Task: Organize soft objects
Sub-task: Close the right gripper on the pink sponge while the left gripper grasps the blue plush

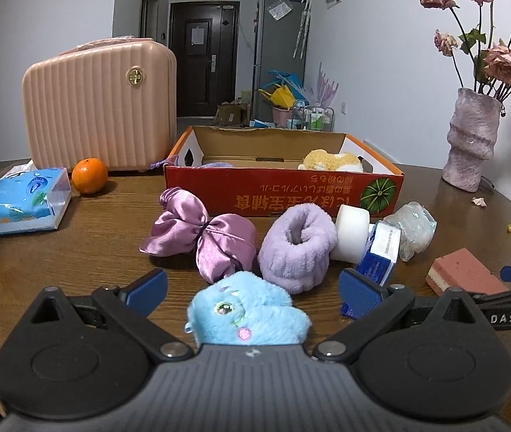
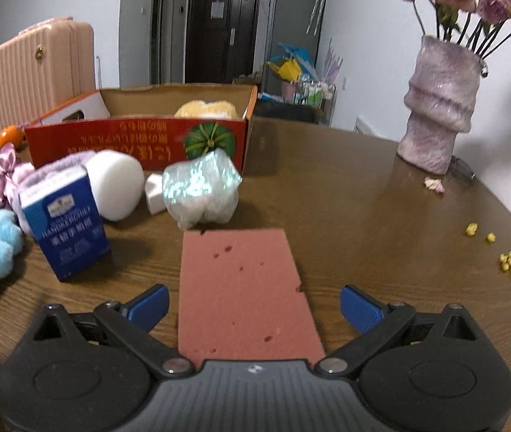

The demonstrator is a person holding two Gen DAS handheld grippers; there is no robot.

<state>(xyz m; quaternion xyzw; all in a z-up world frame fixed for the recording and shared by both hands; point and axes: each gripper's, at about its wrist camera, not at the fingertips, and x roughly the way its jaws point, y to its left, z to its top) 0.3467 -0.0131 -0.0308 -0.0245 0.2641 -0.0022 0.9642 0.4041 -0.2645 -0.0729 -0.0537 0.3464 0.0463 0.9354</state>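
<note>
A light blue plush toy lies on the wooden table between the fingers of my left gripper, which is open, its pads clear of the plush. My right gripper is open too, with a flat pink sponge lying between its fingers untouched. Behind them lie a purple satin bow, a lilac fluffy roll, a white foam round, a blue handkerchief pack and a clear bag of white stuff. The red cardboard box holds a yellow plush.
A pink suitcase, an orange and a blue tissue pack stand at the back left. A lilac vase with dried roses is at the back right. Yellow crumbs lie near the table's right edge.
</note>
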